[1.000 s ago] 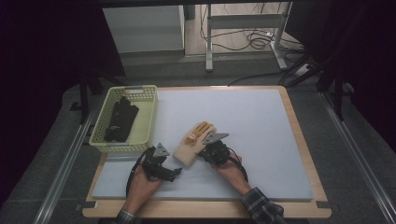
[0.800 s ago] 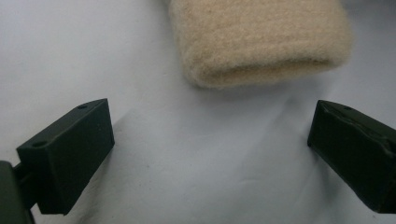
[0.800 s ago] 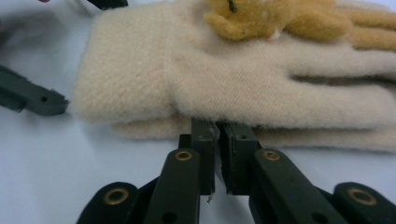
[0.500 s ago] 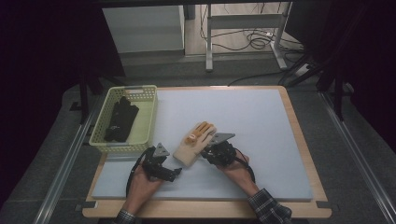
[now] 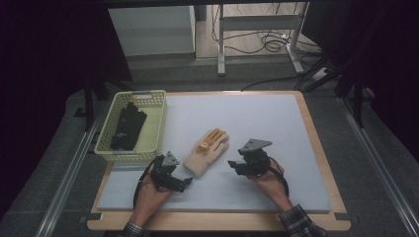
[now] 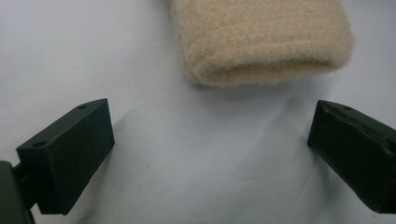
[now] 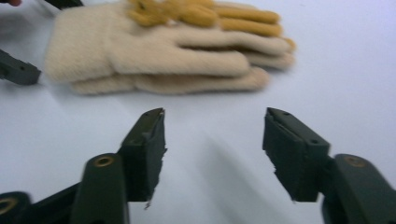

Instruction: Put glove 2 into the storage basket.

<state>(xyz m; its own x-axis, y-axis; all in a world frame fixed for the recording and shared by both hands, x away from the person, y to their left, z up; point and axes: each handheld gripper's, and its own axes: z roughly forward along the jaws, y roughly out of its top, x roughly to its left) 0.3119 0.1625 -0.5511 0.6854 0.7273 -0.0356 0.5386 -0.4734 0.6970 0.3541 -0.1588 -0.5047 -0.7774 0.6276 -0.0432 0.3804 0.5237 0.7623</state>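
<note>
A pair of cream knitted gloves point(image 5: 206, 153) with orange-yellow fingers lies stacked on the pale mat point(image 5: 257, 118). My left gripper point(image 5: 182, 181) sits just below the cuff, open. In the left gripper view the cuff point(image 6: 261, 42) lies ahead of the left gripper point(image 6: 210, 128), whose jaws stand wide apart and clear of it. My right gripper point(image 5: 233, 166) is to the right of the gloves and points at them. Its jaws have just been opening. In the right gripper view the right gripper point(image 7: 215, 128) has nothing between its jaws, and the gloves point(image 7: 177, 56) lie a short way beyond.
A pale yellow basket point(image 5: 155, 123) at the mat's left edge holds black gloves point(image 5: 127, 126). A wooden board point(image 5: 321, 148) frames the mat. Table legs and cables stand on the floor behind. A jaw of the left gripper point(image 7: 16, 70) shows in the right gripper view.
The right gripper has drawn back to the right, away from the gloves, lifted slightly, and its jaws have opened. The gloves and the left gripper have stayed put.
</note>
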